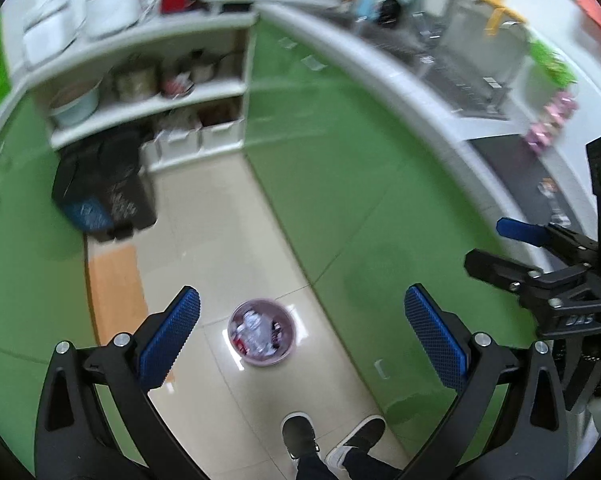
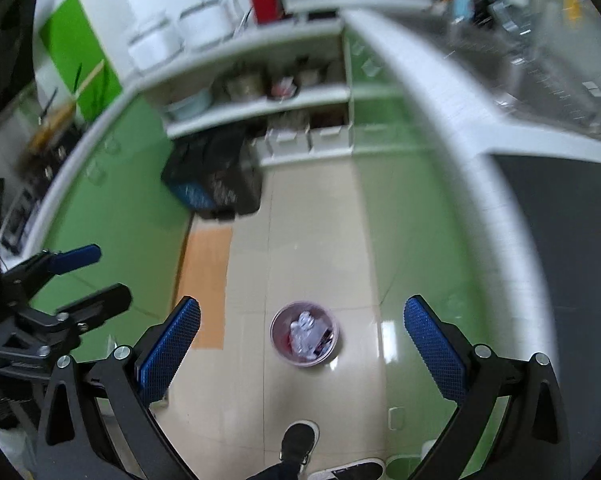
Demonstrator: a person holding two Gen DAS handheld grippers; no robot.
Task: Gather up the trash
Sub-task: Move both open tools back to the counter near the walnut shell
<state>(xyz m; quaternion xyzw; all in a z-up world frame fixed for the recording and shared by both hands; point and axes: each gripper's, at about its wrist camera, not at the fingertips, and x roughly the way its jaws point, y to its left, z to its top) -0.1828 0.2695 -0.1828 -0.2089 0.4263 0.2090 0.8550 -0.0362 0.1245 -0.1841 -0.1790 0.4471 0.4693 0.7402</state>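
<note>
Both hand-held grippers are spread wide with nothing between the blue pads. Our left hand-held gripper (image 1: pixel 300 336) hangs high over the floor (image 1: pixel 220 208), touching nothing; our right hand-held gripper (image 2: pixel 302 336) does the same, and each shows at the edge of the other's view.

Task's thing: a small pink trash bin (image 1: pixel 262 333) stands on the tiled floor in the aisle, well below us, a little ahead of the person's shoes (image 1: pixel 300 434). It already holds crumpled white paper and some red and dark wrappers (image 2: pixel 306 338), so we judge that collecting is well along, maybe near done. We see no loose trash on the floor around the bin, but both views are blurred, so small scraps could be missed.

What is left, as we judge it: either more litter elsewhere, or picking the bin up to carry it off. We cannot tell which from these views.

Surroundings, quickly: green cabinets (image 1: pixel 340 160) run down both sides of the aisle, the white worktop (image 1: pixel 380 68) with a sink on the right, open shelves (image 1: pixel 148 108) with pots at the far end, a dark bag (image 1: pixel 100 184) on the floor below them, and an orange mat (image 2: pixel 204 280) on the left.
</note>
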